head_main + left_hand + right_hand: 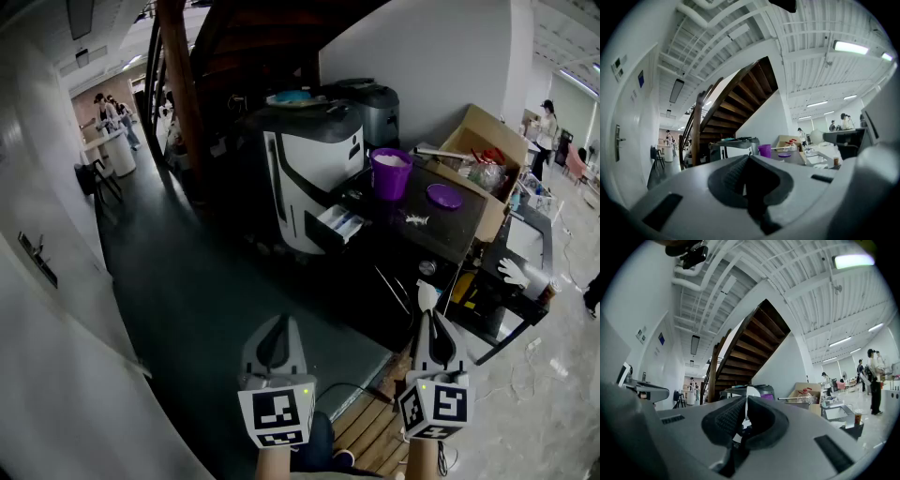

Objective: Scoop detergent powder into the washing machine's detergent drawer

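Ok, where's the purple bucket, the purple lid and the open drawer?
purple bucket (390, 178), head view, its front wall.
purple lid (444, 196), head view, its top middle.
open drawer (339, 224), head view, its pale inside.

I can read no text, brand or number anywhere here. The front of the washing machine (314, 169) shows no lettering that I can make out. On the white wall far to the left of the washing machine hangs a small blue sign (641, 78), with smaller plates (617, 63) near it, and their print is too small for me to read. The cubes on my left gripper (279, 326) and right gripper (432, 321) carry only black-and-white square patterns, no letters.
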A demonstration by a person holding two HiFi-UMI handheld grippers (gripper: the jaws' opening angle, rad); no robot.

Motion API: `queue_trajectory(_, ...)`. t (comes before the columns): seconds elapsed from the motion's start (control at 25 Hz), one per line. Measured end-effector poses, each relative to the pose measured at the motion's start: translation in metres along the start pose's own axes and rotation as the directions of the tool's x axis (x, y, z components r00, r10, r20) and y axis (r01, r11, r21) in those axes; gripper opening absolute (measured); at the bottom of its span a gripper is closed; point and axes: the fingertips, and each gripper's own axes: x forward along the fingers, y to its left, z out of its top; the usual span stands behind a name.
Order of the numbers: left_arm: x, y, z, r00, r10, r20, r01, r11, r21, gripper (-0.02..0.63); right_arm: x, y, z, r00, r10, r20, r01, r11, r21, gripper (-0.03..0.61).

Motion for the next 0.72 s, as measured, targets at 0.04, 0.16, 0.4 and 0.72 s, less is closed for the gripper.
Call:
queue_trajectory(0.04, 0.0002, -0.0002, -0.0019, 1.000, -0.003, 0.003, 0.003, 1.000, 0.019, 0.002, -0.0006, -0.0009, -0.0010, 1.000, 0.000, -0.002, 0.000, 1.000, 0.002, 0.021)
queue_trajectory(0.16, -0.0008, -0.0015, -0.0052, 1.000, -0.007, 0.006, 0.006, 0.999, 0.046, 0.002, -0.0024, -0.0032, -0.0029, 1.000, 0.002, -0.003, -0.002, 1.000, 0.005, 0.021)
queue_trajectory(0.4, -0.0026, -0.0005, -0.0051, 1.000, 0.000, 0.000, 0.000, 0.999, 0.039, 0.002, -0.0031, -0.0019, -0.0025, 1.000, 0.011, -0.011, -0.011, 1.000, 0.004, 0.021)
queue_trajectory(0.72, -0.0046, -0.0053, -0.0052, 1.000, 0.001, -0.001, -0.001, 0.999, 0.039, 0.002, -0.0074, -0.0091, -0.0001, 1.000, 0.004, 0.002, -0.004, 1.000, 0.023, 0.021)
